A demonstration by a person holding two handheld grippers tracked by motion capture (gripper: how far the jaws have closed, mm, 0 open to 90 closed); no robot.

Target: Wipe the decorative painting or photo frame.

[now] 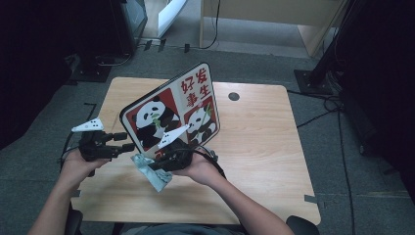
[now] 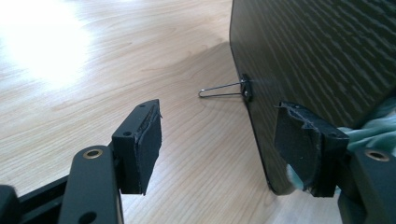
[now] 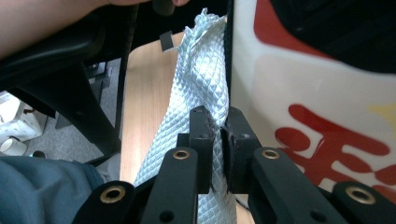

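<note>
Wooden tabletop (image 1: 264, 142) lies under me, dark floor around it. My right gripper (image 3: 219, 135) is clamped on a quilted cloth (image 3: 198, 84), pressing it to the panda board (image 1: 171, 110) tilted up on edge. My left gripper (image 2: 217, 140) hangs apart beside the board's rim, gripping nothing. Wiping seems underway; next I should steady the board, then rub.

A light wooden table (image 1: 264, 147) fills the middle of the frame, with a round dark hole (image 1: 234, 96) near its far edge. Grey floor (image 1: 342, 161) surrounds it; black cables (image 1: 320, 116) trail at right.
</note>
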